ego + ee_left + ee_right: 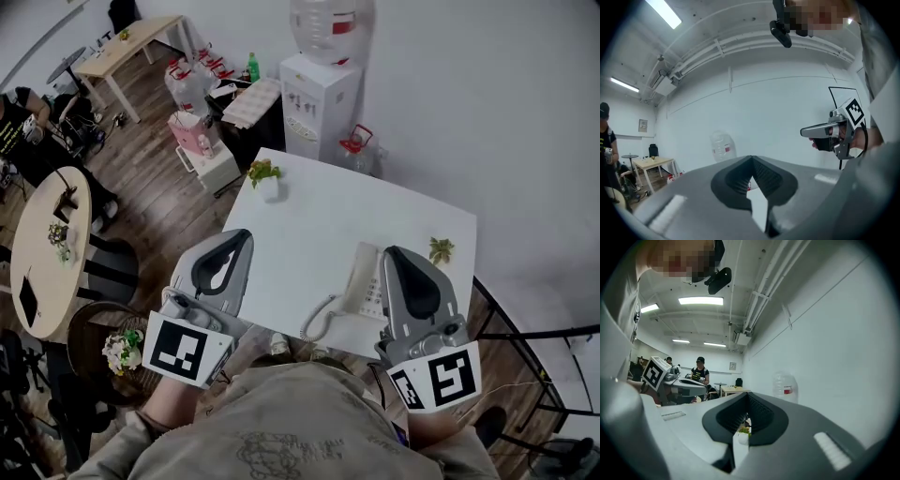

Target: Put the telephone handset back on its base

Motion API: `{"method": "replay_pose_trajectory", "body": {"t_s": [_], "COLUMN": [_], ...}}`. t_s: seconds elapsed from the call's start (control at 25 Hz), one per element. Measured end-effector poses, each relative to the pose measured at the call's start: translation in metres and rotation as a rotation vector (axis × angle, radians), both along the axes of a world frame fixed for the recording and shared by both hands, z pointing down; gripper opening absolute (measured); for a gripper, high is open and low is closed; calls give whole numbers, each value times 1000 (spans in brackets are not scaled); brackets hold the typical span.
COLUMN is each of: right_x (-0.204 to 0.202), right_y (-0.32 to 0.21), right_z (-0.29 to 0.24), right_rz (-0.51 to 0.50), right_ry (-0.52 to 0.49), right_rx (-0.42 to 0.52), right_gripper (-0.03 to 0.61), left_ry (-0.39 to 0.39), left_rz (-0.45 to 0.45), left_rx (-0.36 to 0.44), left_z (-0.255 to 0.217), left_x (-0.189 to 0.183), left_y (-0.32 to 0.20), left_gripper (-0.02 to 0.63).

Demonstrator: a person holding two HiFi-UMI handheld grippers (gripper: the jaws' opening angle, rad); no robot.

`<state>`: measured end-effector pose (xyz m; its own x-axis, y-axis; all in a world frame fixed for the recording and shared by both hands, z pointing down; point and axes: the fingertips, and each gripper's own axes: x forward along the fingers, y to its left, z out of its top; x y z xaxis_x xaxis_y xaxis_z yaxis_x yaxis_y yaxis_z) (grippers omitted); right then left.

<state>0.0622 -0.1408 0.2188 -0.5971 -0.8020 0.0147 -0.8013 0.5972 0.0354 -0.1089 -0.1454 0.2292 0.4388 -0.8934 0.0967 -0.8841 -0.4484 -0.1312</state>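
Pinching: nothing. The left gripper (752,158) and right gripper (749,394) each have their jaws pressed together, empty.
Telephone (367,281): white plastic, on the white table (309,225); its handset lies on the base, and the coiled cord (319,323) loops left.
Head view only: shows the telephone.
Gripper views: show the wall and a clear water bottle (723,145).
Jaws: grey shells with dark ribbed pads.

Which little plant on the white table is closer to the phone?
The plant at the right edge of the table, beside the phone. The other plant sits at the far left corner.
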Motion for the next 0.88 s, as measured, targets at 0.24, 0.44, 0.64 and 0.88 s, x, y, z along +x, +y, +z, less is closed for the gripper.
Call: {"method": "replay_pose_trajectory", "body": {"t_s": [0.24,0.44,0.64,0.88], "right_x": [-7,-14,-17,-19], "right_y": [5,2,2,-3], "right_z": [4,6,9,10], "right_rz": [-23,-39,-44,-49], "right_ry": [0,6,13,16], "right_rx": [-15,-26,-29,-39], "right_gripper": [26,26,26,26], "left_ry": [-12,-5,-7,-9], "left_rz": [-23,-13,-14,-11], "left_rx": [1,19,19,14], "left_z": [3,0,1,2], "left_x": [-4,-6,-8,-7], "left_y": [7,8,8,2], "left_gripper": [0,0,0,0]}}
